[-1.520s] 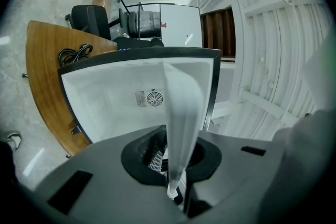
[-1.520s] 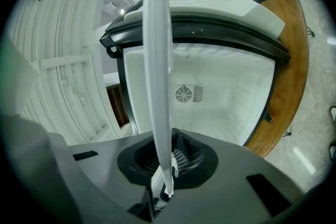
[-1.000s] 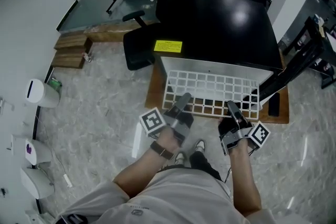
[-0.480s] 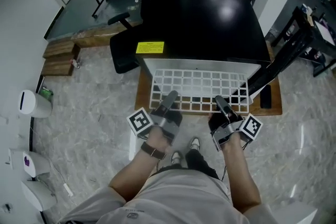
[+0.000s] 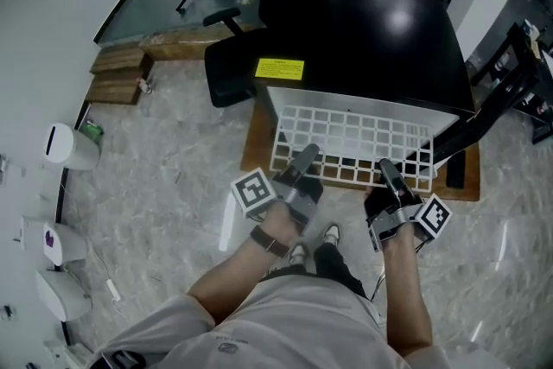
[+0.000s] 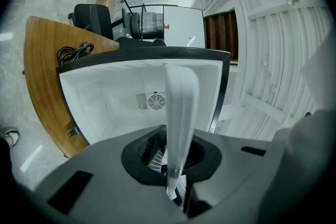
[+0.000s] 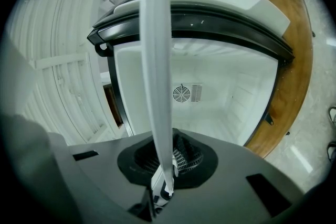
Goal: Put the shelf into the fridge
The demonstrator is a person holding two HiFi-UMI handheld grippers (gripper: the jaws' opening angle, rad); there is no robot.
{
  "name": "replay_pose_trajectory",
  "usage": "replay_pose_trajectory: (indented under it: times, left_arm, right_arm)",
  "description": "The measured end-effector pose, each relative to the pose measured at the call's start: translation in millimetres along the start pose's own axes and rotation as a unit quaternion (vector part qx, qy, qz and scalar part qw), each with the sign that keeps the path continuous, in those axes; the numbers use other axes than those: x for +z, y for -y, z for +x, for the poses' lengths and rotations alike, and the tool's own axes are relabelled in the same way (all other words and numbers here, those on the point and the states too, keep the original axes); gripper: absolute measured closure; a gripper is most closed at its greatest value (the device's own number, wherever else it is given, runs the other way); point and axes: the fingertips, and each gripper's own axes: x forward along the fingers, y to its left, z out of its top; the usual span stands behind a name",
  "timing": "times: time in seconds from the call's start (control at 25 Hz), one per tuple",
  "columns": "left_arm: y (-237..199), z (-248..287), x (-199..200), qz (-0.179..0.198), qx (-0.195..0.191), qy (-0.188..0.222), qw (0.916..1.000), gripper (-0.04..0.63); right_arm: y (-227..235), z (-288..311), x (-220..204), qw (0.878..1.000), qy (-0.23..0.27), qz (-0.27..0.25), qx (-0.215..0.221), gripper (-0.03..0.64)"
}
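Left gripper (image 5: 304, 160) and right gripper (image 5: 385, 172) are each clamped on the near edge of the shelf (image 5: 346, 138), one toward each end, probably to keep it level. The shelf hangs flat before the open fridge (image 5: 371, 39), far edge at its mouth, lined up to slide in.

One black fridge (image 5: 371, 30) at twelve o'clock, carrying one yellow label (image 5: 279, 67), with one round fan (image 6: 156, 101) inside. One white wire shelf (image 5: 346, 138) at centre. Two grippers: left gripper (image 5: 303, 160), right gripper (image 5: 385, 171). One office chair (image 5: 229, 73) at eleven o'clock. Two wooden blocks (image 5: 117, 65) at ten o'clock. Two shoes (image 5: 331, 233) at six o'clock.
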Motion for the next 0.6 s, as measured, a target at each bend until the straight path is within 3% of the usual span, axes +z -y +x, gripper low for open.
replay_pose_trajectory:
  times: [0.6]
  left_arm:
    - [-4.4, -0.1, 3.0, -0.017, -0.001, 0.005, 0.9998, 0.569]
  right_arm:
    - [3.6, 3.4, -0.9, 1.000, -0.002, -0.009, 0.001, 0.572]
